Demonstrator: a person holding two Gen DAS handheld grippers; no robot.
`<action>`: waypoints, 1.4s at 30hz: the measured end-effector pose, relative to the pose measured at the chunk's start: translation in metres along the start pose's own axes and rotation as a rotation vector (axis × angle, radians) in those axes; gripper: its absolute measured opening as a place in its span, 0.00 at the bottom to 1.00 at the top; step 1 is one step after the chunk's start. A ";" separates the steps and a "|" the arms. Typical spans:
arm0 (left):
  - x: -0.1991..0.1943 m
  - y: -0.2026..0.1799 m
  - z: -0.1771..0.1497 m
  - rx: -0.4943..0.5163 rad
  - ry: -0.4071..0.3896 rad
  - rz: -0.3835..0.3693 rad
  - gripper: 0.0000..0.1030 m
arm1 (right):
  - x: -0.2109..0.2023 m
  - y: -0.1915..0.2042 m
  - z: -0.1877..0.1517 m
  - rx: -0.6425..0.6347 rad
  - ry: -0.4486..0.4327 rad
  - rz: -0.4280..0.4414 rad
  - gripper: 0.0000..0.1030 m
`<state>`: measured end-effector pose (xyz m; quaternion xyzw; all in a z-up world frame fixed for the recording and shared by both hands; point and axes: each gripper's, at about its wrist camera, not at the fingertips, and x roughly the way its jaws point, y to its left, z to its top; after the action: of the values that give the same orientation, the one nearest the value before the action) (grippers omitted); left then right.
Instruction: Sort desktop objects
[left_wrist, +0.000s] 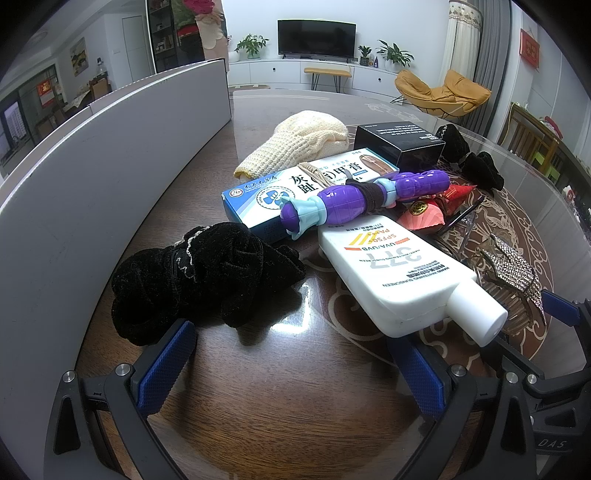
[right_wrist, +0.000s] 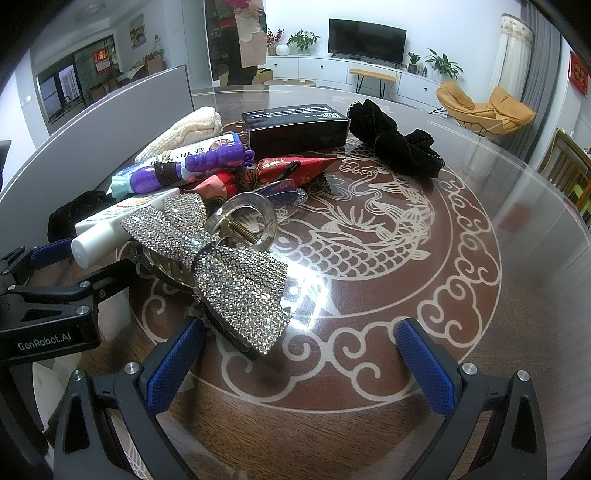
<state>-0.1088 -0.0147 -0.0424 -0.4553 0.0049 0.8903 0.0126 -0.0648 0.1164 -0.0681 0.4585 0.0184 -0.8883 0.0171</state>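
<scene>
A heap of small things lies on the round glass-topped table (right_wrist: 406, 295). In the left wrist view a black velvet scrunchie (left_wrist: 199, 277) lies just ahead of my open left gripper (left_wrist: 295, 354), and a white sunscreen bottle (left_wrist: 399, 280) lies by its right finger. Behind them are a purple toy (left_wrist: 362, 201), a blue medicine box (left_wrist: 295, 188), a cream knit cloth (left_wrist: 299, 140) and a black box (left_wrist: 402, 142). In the right wrist view a rhinestone bow hair claw (right_wrist: 221, 258) lies just ahead of my open right gripper (right_wrist: 299, 354), near its left finger. A second black scrunchie (right_wrist: 395, 140) lies further back.
A grey-white board (left_wrist: 92, 177) stands along the table's left side. Red paper items (right_wrist: 288, 168) and a clear-and-blue item (right_wrist: 284, 192) lie in the heap. The left gripper's body (right_wrist: 48, 306) shows at the left of the right wrist view. A person (right_wrist: 247, 37) stands far back in the room.
</scene>
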 end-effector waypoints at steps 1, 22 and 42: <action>0.000 0.000 0.000 0.000 0.000 0.000 1.00 | 0.000 0.000 0.000 0.000 0.000 0.000 1.00; 0.000 0.000 0.000 0.002 0.000 -0.002 1.00 | 0.000 0.000 0.000 0.000 0.000 0.000 1.00; 0.000 0.000 0.000 0.005 0.000 -0.003 1.00 | 0.002 0.002 0.000 0.000 -0.001 0.000 1.00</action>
<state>-0.1087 -0.0147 -0.0423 -0.4553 0.0062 0.8902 0.0151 -0.0664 0.1148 -0.0698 0.4582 0.0183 -0.8885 0.0170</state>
